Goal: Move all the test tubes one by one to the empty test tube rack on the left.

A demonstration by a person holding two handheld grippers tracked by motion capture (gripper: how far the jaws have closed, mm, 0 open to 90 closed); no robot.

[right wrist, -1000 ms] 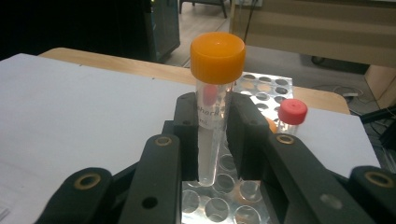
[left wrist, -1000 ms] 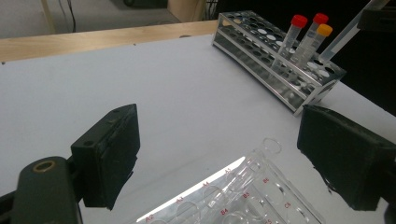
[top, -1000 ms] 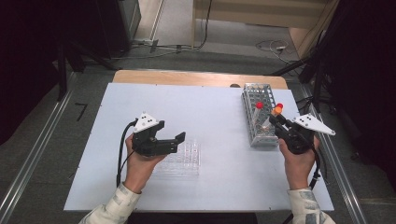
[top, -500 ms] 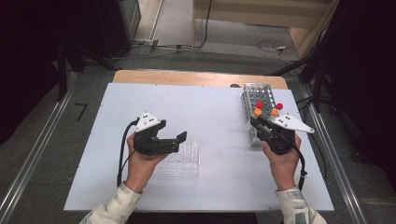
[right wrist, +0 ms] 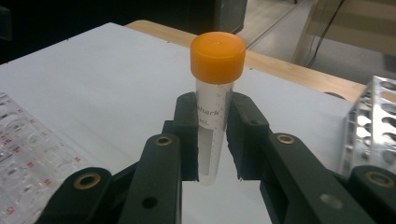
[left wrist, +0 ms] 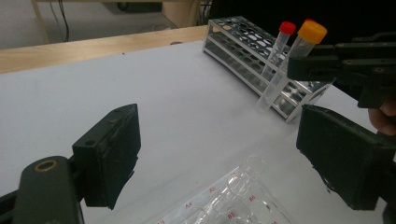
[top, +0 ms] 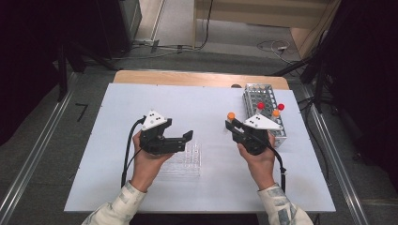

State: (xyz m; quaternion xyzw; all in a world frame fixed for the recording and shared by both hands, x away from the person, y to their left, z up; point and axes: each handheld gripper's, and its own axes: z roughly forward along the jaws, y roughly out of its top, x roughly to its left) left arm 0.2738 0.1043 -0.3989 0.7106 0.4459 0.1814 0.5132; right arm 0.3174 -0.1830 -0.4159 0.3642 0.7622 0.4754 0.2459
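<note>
Since the earlier frames, the right gripper (top: 231, 123) has travelled away from the metal rack (top: 263, 96) toward the clear plastic rack (top: 185, 159), carrying the orange-capped tube (right wrist: 215, 93) with it. Its jaws are closed on the tube body just under the cap, and the tube stands upright, its long axis vertical. The clear plastic rack is the landmark: the tube is now to the right of it and a little farther from the person, not yet above its holes. The left gripper (top: 187, 137) hangs over the far edge of the same rack with its jaws wide apart and nothing between them. I judge that the right hand is the one to finish, by bringing the tube sideways over a hole and then lowering it straight. Two red-capped tubes (top: 260, 106) remain in the metal rack on the counter (top: 141, 103).
</note>
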